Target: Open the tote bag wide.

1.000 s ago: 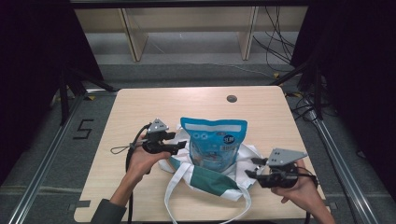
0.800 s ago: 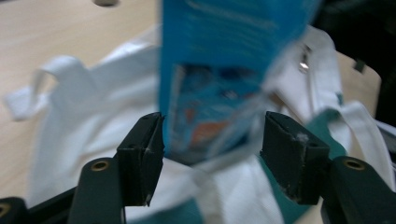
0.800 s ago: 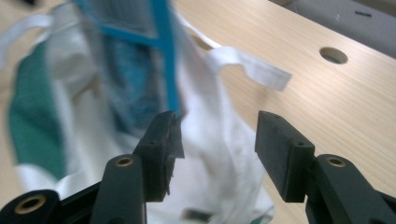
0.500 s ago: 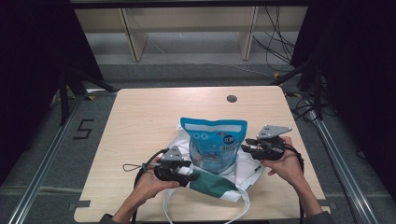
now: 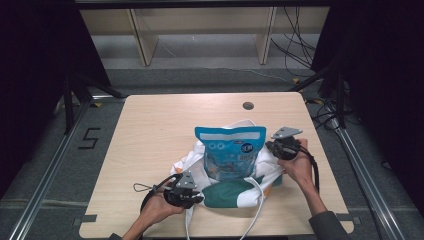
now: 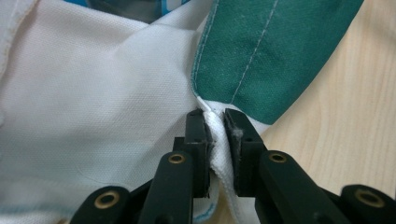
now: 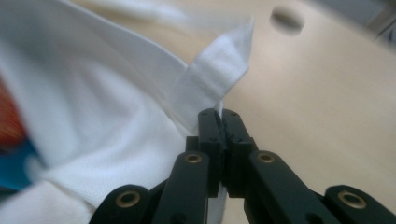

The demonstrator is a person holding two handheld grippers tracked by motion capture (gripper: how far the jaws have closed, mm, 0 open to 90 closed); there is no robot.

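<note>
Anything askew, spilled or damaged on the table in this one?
Nothing stands out. The white-and-green tote bag lies crumpled around an intact blue snack pouch. The left gripper and right gripper each pinch the bag's cloth edge.

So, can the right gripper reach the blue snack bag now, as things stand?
Probably not yet: the right gripper is shut on the edge of the white tote bag, and that cloth stands between it and the blue snack bag. It must release first.
</note>
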